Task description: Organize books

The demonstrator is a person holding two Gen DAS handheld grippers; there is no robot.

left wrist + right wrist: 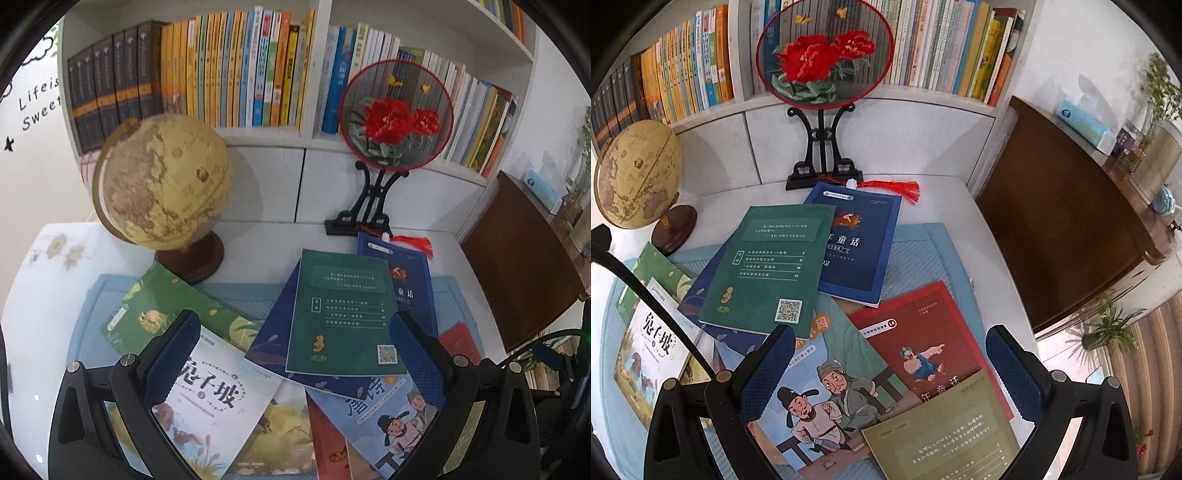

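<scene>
Green back-cover book (341, 314) hides much of the navy one (271, 341) beneath; I've both the left gripper (291, 365) and right gripper (892, 373) spread wide, empty, above the scattered books.

Loose books scattered flat, overlapping, cover or back up. Dark green book (764, 273), back cover up with QR code, lying tilted atop navy book (705, 314) and overlapping blue book (866, 243). Red book (923, 332) partly under olive book (945, 443). Cartoon-cover book (827, 391) beside it. White rabbit-title book (218, 402) overlapping leafy green book (166, 306).
</scene>
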